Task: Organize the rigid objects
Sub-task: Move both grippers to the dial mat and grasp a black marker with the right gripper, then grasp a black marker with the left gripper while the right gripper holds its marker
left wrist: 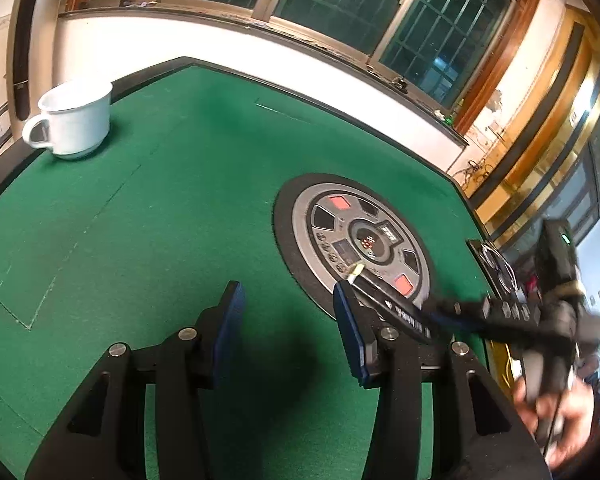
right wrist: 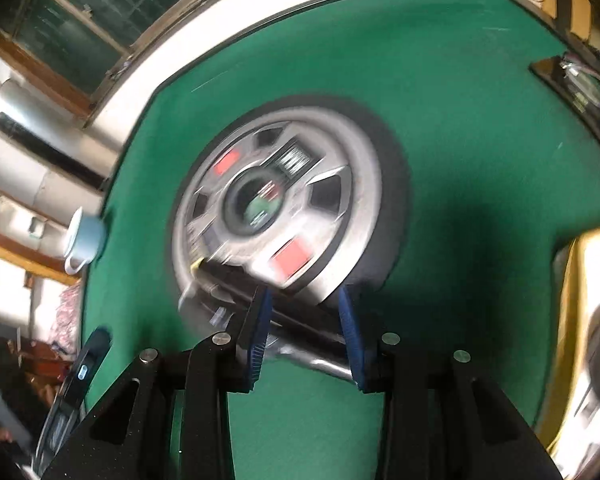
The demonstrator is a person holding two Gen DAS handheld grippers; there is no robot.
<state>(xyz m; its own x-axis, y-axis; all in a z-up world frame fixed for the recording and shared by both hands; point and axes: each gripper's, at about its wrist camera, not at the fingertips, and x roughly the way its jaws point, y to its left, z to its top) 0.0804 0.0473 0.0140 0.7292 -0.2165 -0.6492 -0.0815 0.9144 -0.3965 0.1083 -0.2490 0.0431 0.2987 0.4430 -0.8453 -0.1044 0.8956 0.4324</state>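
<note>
The left gripper [left wrist: 288,332] hangs over the green table [left wrist: 140,240] with its blue pads well apart and only bare felt between them, so it is released and holds nothing. A white cup [left wrist: 74,120] stands far ahead of it and to its left, near the table's edge, upright with its handle turned toward the edge. Ahead and to the right of the left gripper lies the round control panel [left wrist: 356,240] set into the middle of the table. A long black tool [left wrist: 396,308] with a pale tip reaches in from the right, passing just beside the left gripper's right pad, its tip over the panel's near rim. In the blurred right wrist view that tool [right wrist: 284,320] lies crosswise between the pads of the right gripper [right wrist: 306,340]; whether they press on it I cannot tell. The cup [right wrist: 86,240] shows far to that gripper's left.
</note>
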